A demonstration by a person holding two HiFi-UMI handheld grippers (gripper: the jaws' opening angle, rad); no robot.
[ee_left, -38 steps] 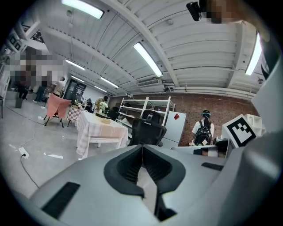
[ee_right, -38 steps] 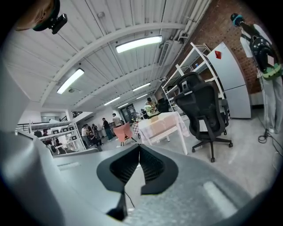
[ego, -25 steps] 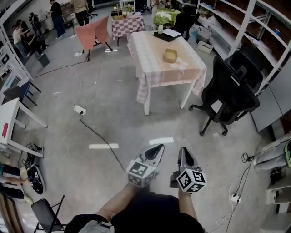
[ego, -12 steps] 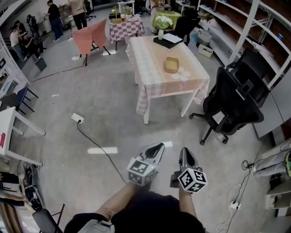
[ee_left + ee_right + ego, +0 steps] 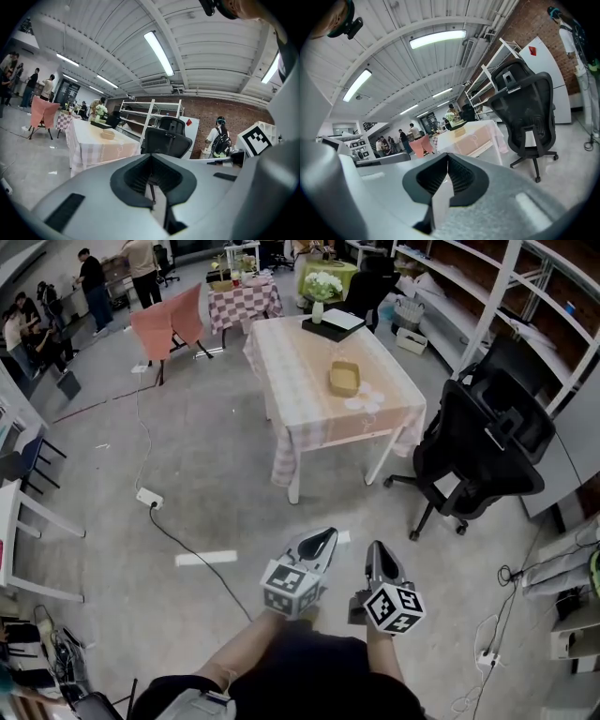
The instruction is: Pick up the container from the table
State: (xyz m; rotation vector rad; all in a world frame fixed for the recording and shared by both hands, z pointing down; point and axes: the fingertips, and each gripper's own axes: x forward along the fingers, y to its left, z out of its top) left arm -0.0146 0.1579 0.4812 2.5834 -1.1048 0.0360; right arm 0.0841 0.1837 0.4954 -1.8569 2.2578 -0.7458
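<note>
While the left gripper (image 5: 323, 538) and right gripper (image 5: 375, 549) hang closed and empty, the tan container (image 5: 344, 379) sits well apart on the table (image 5: 295, 362), long axis pointing away; its inside's too small to read.

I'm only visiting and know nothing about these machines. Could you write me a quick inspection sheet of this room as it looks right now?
Surface: table under a pale checked cloth, well ahead of the person across open floor.
Job's things: small tan container sits on the table, untouched.
Clutter: black tray with a white sheet and a vase of flowers at the table's far end.
Grippers: left claw and right claw both shut, nothing in them, held over the floor.
Cables: power strip with a cable trailing across the floor; a second strip at lower right.
Surroundings: black office chair beside the table, shelving on the right, people far off at upper left.
</note>
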